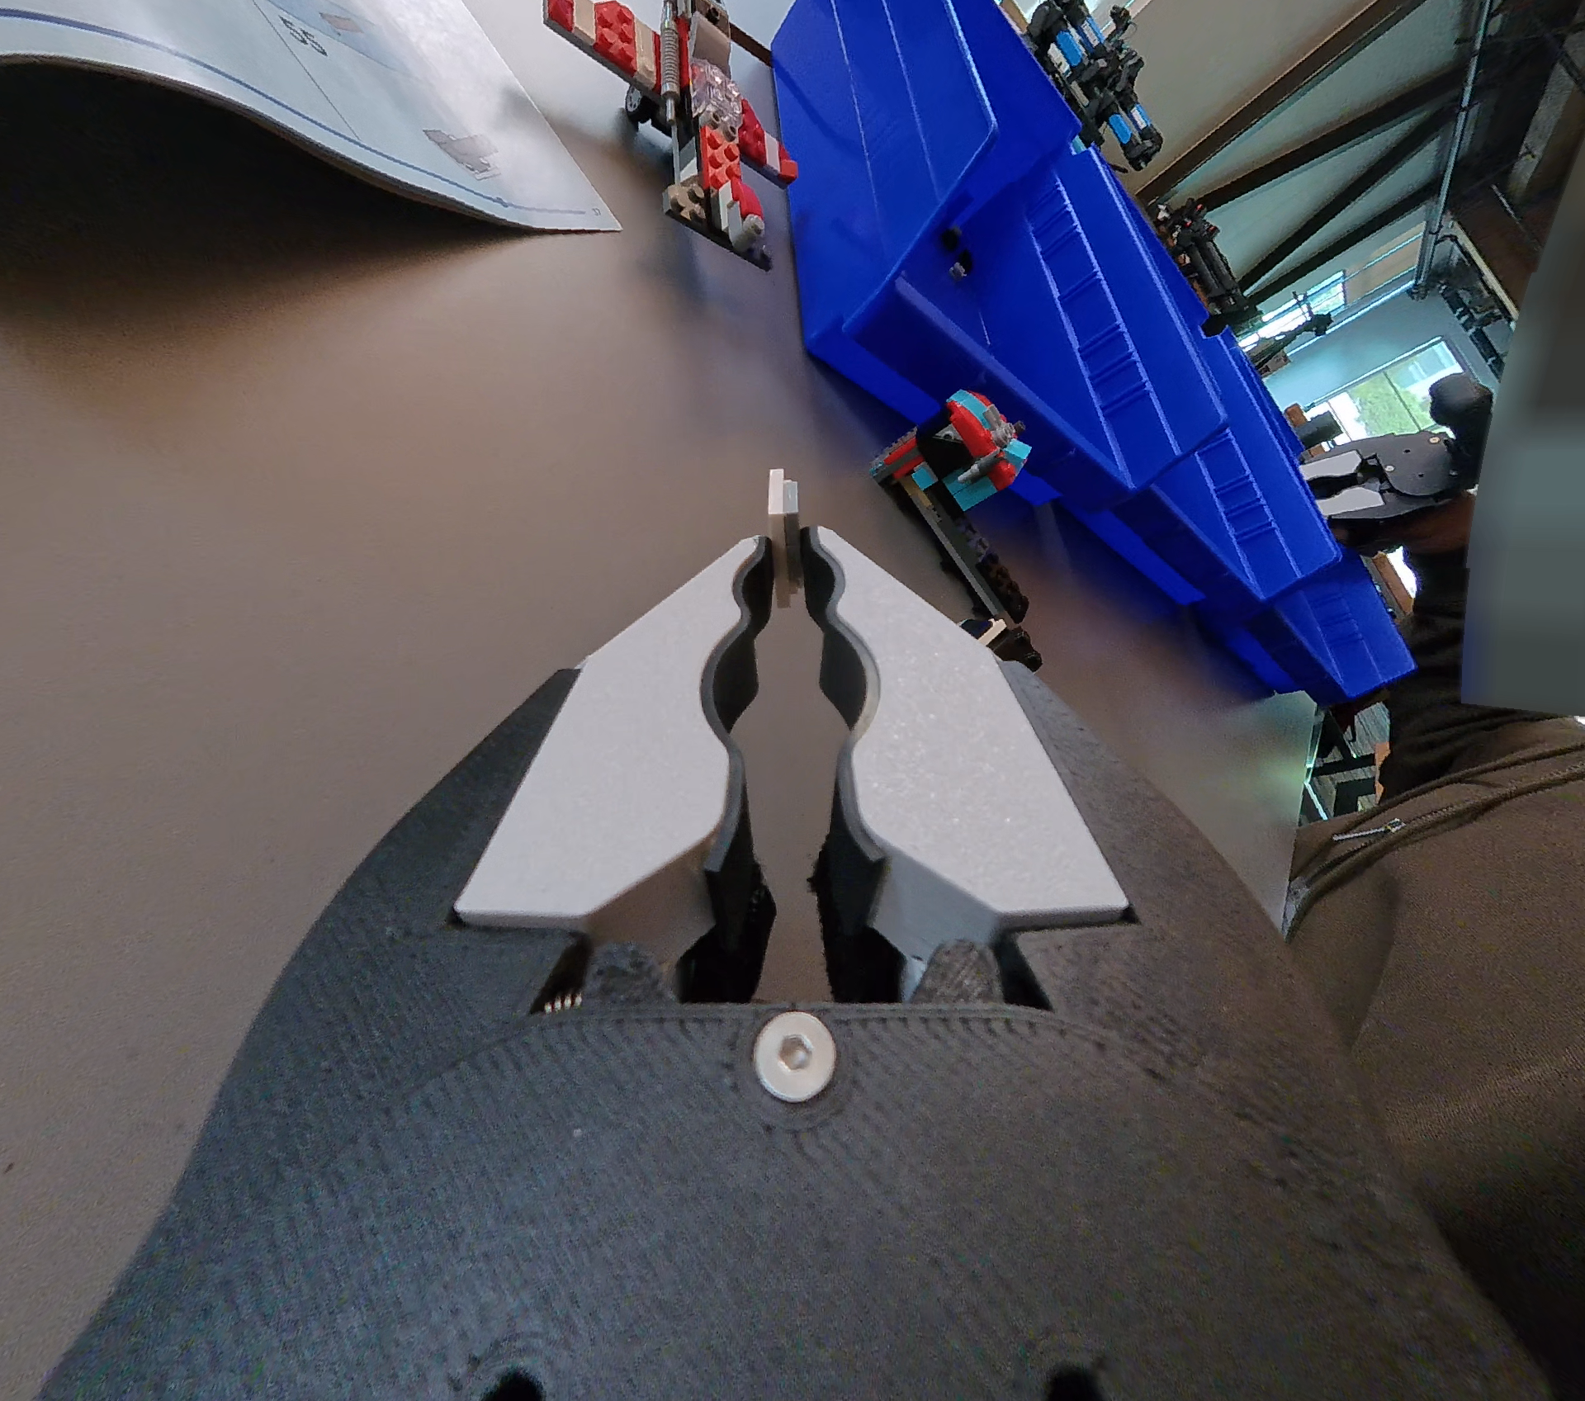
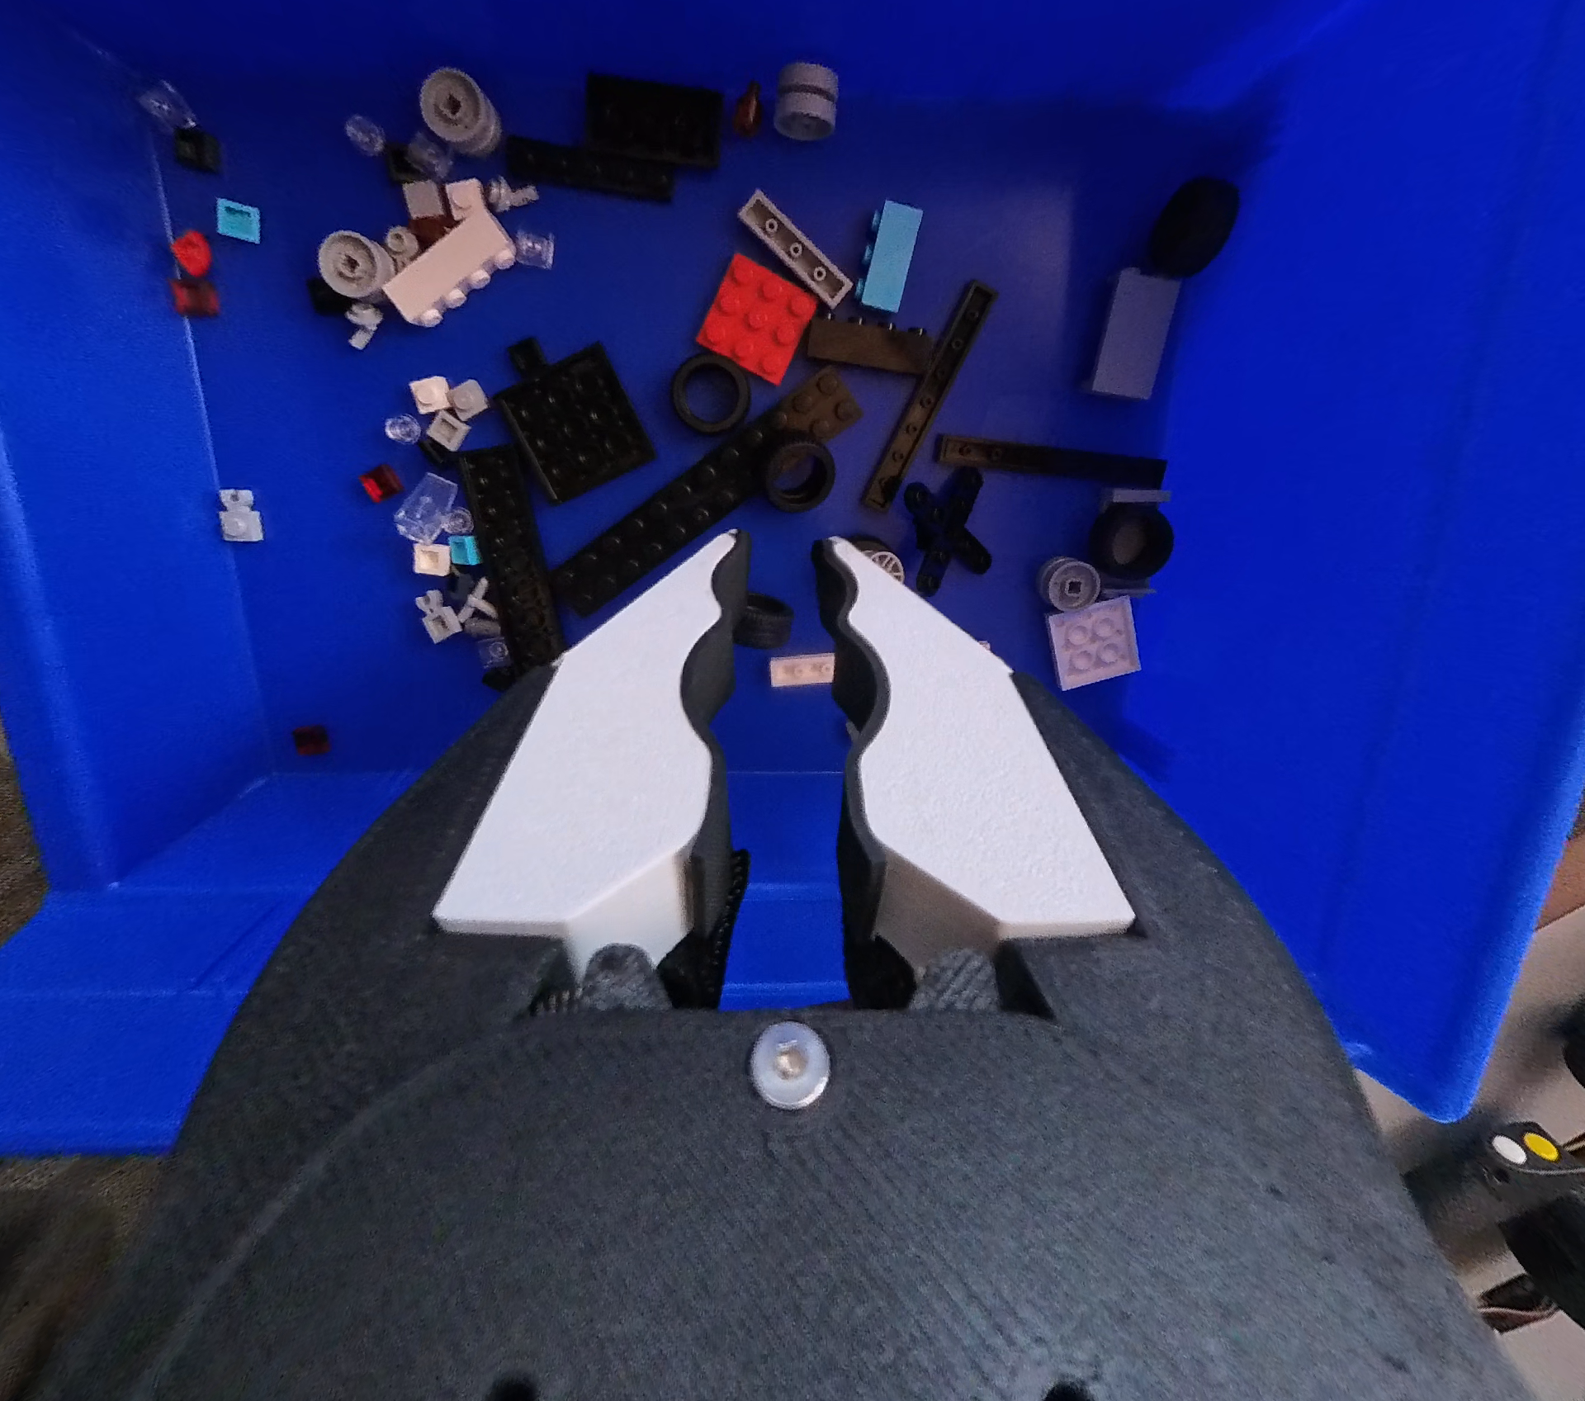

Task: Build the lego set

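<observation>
My left gripper (image 1: 782,543) is shut on a small stack of thin white and grey plates (image 1: 783,515), held on edge above the brown table (image 1: 343,502). A red and teal brick model (image 1: 973,455) on a dark plate stands just right of the fingertips. My right gripper (image 2: 776,543) is open and empty, hovering over the floor of a blue bin (image 2: 1372,416) strewn with loose bricks. A long black plate (image 2: 669,519) lies at its left fingertip. A small black tyre (image 2: 762,618) and a small white plate (image 2: 802,669) lie below, between the fingers.
A red and white brick plane (image 1: 695,99) stands on the table by an open instruction booklet (image 1: 257,30). A row of blue bins (image 1: 1072,245) runs along the right. A person's sleeve (image 1: 1458,888) is at the right. In the bin lie a red square plate (image 2: 755,318), black tyres, grey wheels. The tips of one gripper are about 65 centimeters away from the tips of the other.
</observation>
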Demonstrator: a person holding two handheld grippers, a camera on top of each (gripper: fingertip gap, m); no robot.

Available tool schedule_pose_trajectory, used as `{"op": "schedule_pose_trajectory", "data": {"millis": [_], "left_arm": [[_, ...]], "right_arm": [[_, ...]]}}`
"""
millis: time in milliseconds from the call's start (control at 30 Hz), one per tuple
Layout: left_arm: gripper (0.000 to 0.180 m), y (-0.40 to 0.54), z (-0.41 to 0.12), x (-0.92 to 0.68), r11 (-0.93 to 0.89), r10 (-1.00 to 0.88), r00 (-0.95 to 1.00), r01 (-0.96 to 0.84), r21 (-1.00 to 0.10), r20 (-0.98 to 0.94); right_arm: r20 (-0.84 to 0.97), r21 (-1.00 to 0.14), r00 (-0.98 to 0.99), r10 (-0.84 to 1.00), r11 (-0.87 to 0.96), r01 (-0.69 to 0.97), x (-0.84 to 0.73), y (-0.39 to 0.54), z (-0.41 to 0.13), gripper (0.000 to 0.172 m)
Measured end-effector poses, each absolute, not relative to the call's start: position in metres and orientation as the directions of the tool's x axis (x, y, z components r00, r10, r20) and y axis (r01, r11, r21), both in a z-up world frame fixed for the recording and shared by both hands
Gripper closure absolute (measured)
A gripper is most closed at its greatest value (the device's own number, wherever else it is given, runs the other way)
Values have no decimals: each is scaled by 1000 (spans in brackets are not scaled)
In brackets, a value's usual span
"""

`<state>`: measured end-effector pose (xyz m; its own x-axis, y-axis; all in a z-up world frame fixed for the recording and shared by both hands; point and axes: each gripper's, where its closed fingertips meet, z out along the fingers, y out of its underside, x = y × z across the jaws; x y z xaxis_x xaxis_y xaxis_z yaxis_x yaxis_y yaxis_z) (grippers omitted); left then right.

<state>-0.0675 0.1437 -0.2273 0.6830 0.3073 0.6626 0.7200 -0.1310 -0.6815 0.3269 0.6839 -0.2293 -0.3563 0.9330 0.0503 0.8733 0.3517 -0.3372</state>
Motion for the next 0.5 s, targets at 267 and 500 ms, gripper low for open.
{"op": "schedule_pose_trajectory", "data": {"millis": [267,500], "left_arm": [[173,144,-226,-66,-136,294,686,719,-682,665],[173,145,-224,-63,-141,274,698,710,-690,662]], "right_arm": [[85,-334,-331,940,340,879,327,688,-220,153],[130,-355,-315,940,341,871,322,677,-198,153]]}}
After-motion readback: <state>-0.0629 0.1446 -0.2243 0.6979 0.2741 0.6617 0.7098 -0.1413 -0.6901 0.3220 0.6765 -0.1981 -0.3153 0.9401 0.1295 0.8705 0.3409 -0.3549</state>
